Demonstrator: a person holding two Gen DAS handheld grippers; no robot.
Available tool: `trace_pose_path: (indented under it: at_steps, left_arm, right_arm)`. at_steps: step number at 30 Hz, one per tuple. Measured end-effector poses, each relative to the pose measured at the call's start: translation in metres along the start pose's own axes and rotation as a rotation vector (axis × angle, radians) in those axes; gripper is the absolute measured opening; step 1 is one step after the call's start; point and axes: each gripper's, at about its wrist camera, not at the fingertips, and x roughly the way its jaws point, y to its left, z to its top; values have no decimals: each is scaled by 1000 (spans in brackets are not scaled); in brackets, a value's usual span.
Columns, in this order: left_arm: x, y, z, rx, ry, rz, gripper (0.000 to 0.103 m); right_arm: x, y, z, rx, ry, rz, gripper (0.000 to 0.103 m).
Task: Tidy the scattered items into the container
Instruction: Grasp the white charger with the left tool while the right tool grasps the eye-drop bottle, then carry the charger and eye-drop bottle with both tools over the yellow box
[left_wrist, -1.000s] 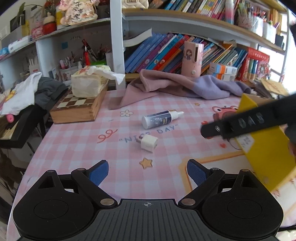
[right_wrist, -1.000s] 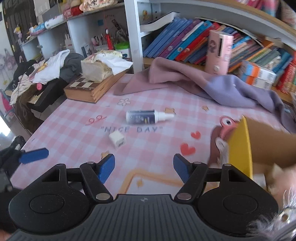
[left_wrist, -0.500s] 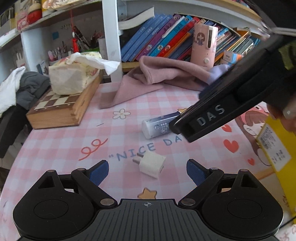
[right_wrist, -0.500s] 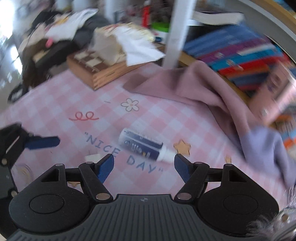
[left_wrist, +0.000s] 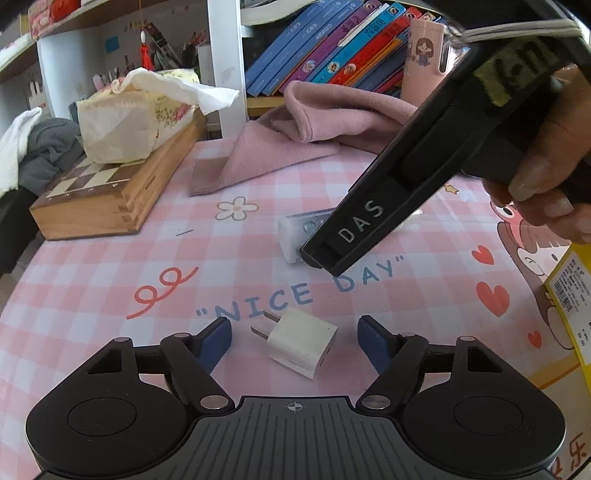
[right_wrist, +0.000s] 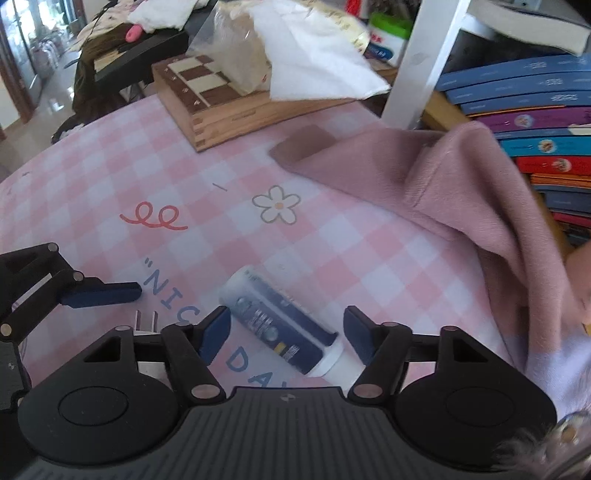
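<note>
Tablecloth (left_wrist: 92, 280), pink check, fills both views, and here both tools come in at once! Up at ten o'clock sits the chessboard box (left_wrist: 107, 195); at one o'clock the pink cloth (left_wrist: 295, 140) sprawls below the books. At three o'clock in the left view, just an edge of the yellow box (left_wrist: 570, 306), likely the container.

Now the right gripper (right_wrist: 286, 332): fingers spread wide, straddling the bottle (right_wrist: 277, 325), which lies on its side, cap end towards five o'clock. Nothing pinched so far. That bottle looks light, stiff and smooth, so it could roll or squirt out of a grip. Best bet, I'd say, is the middle of the labelled barrel, pads square across it, not the narrow white cap.

Smaller again: the left gripper (left_wrist: 295, 341), also wide apart, brackets the plug (left_wrist: 303, 347), whose prongs aim at ten o'clock. A hard, light little cube with flat faces, which should hold well. I'd grab the flat sides of the body and keep clear of those thin metal prongs.
</note>
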Motion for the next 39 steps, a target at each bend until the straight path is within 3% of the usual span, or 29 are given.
trace_pose_path:
  at_steps: [2, 4, 6, 13, 14, 16, 17, 20, 22, 24, 28, 33, 39]
  left_arm:
    - [-2, -1, -1, 0, -14, 1, 60]
    - [-4, -1, -1, 5, -22, -3, 45]
    - [-4, 1, 2, 7, -14, -12, 45]
    - [-26, 14, -9, -30, 15, -27, 45]
    - [-29, 17, -11, -37, 17, -26, 45]
    - [-32, 21, -14, -46, 26, -24, 45]
    - [-34, 23, -16, -50, 31, -23, 45]
    - [-41, 27, -19, -58, 39, -18, 45]
    - [-45, 30, -20, -62, 39, -14, 45]
    - [-51, 33, -20, -78, 35, -16, 45]
    - [-71, 40, -19, -91, 6, -18, 45]
    - [-102, 44, -14, -90, -30, -45, 45]
    - [-140, 41, -6, -67, -78, -103, 45]
  right_arm:
    - [3, -1, 1, -1, 5, 5, 54]
    - [8, 0, 1, 9, 15, 28, 38]
    - [10, 1, 0, 30, 20, 61, 31]
    - [-2, 17, -18, 64, 51, 141, 31]
    - [-3, 21, -19, 50, 45, 130, 34]
    - [-5, 29, -18, 17, 17, 95, 61]
    - [-5, 32, -16, 3, 1, 90, 61]
    - [0, 40, -7, 2, -6, 103, 56]
    - [5, 45, -3, -4, 3, 79, 37]
    - [6, 45, -3, 24, -1, 77, 31]
    - [-12, 46, -13, 120, -36, 38, 30]
    - [-67, 45, -37, 284, -155, 43, 30]
    - [-121, 67, -76, 385, -225, 27, 30]
